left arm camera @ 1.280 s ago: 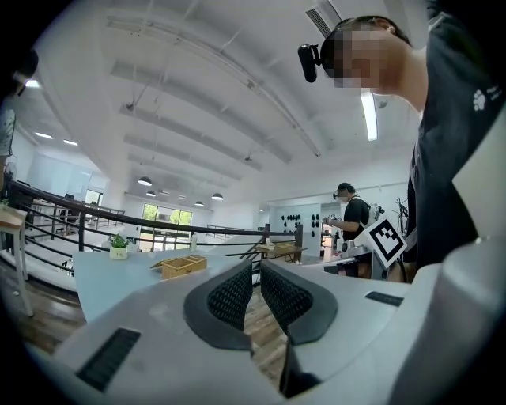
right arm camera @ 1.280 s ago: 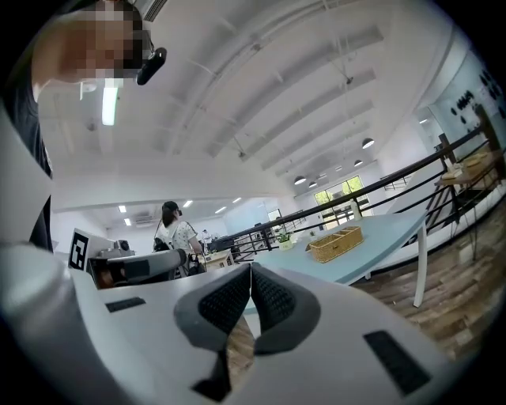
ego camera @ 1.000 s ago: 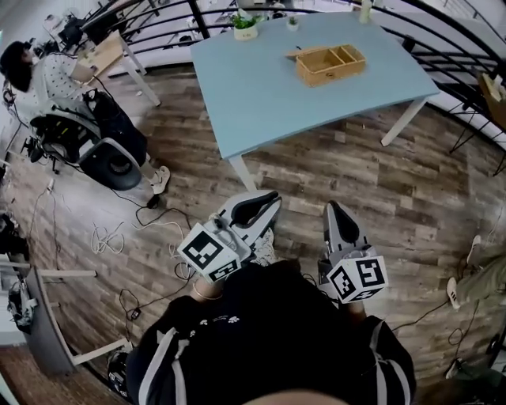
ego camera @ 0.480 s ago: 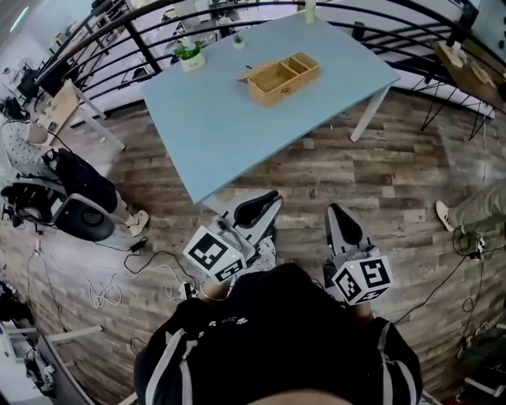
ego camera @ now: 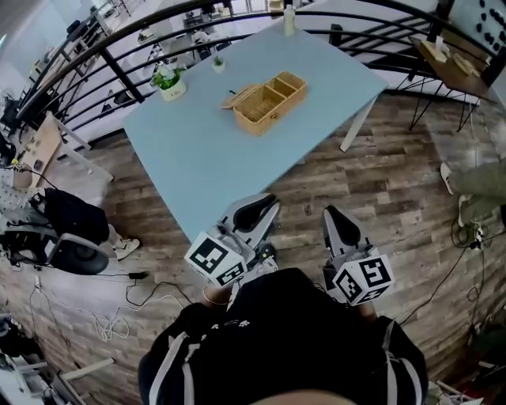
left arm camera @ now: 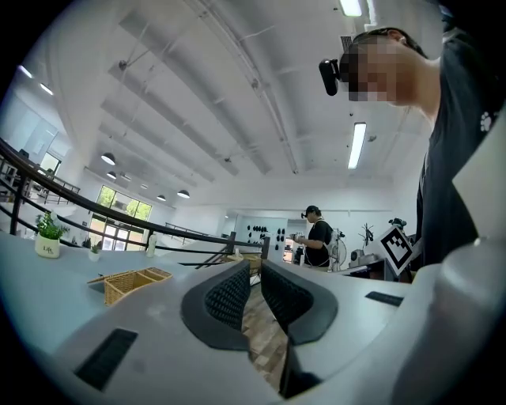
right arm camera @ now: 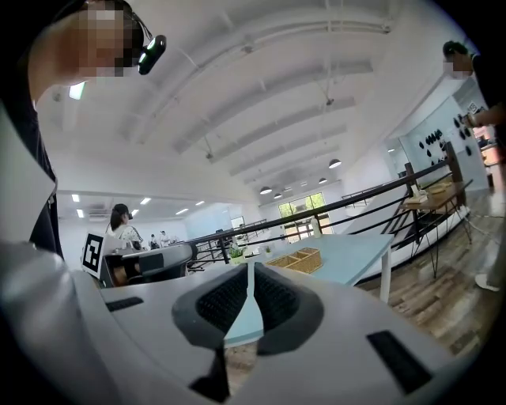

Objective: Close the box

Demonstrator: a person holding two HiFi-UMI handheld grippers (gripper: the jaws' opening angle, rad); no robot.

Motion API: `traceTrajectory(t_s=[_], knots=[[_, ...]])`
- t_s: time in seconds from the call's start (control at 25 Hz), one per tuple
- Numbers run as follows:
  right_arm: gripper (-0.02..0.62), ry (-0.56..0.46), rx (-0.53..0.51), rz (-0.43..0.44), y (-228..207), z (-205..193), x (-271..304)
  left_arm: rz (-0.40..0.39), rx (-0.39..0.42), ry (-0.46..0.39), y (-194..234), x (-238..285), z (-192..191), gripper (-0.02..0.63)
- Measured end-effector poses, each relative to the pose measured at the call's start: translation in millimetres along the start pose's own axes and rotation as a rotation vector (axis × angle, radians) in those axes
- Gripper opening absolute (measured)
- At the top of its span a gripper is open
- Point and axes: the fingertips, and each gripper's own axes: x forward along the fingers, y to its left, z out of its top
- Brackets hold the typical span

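An open wicker box [ego camera: 267, 96] with two compartments stands on the light blue table [ego camera: 198, 150], its lid [ego camera: 237, 98] lying out to the left. My left gripper [ego camera: 259, 204] and right gripper [ego camera: 330, 213] are held in front of my body, over the wooden floor just short of the table's near corner. Both are shut and hold nothing. In the left gripper view the box [left arm camera: 130, 283] lies left of the jaws of my left gripper [left arm camera: 254, 269]. In the right gripper view the box [right arm camera: 296, 259] is beyond my right gripper [right arm camera: 249, 273], slightly right.
A potted plant [ego camera: 168, 81] and a bottle [ego camera: 289, 17] stand at the table's far side before a black railing [ego camera: 118, 75]. A wooden side table [ego camera: 452, 60] is at the right. An office chair [ego camera: 71, 255] and floor cables [ego camera: 103, 320] lie at the left. Another person [left arm camera: 319, 239] stands far off.
The table and box have come nearer and further into the middle of the head view. Both grippers keep their place before my body and stay shut.
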Motion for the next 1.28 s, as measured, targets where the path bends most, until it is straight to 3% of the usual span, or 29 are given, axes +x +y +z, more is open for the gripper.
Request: traceTrajectory(t_s=[0.44, 0.76, 1.28], knots=[[0.031, 0.025, 0.005, -0.082, 0, 29, 80, -0.049, -0.041, -0.008, 96, 21, 24, 0.026], [0.036, 0.025, -0.023, -0.065, 16, 36, 136, 0.001, -0.077, -0.012, 153, -1, 23, 0.028], [0.043, 0.069, -0.032, -0.028, 19, 36, 184, 0.032, -0.109, -0.002, 192, 0, 20, 0.035]])
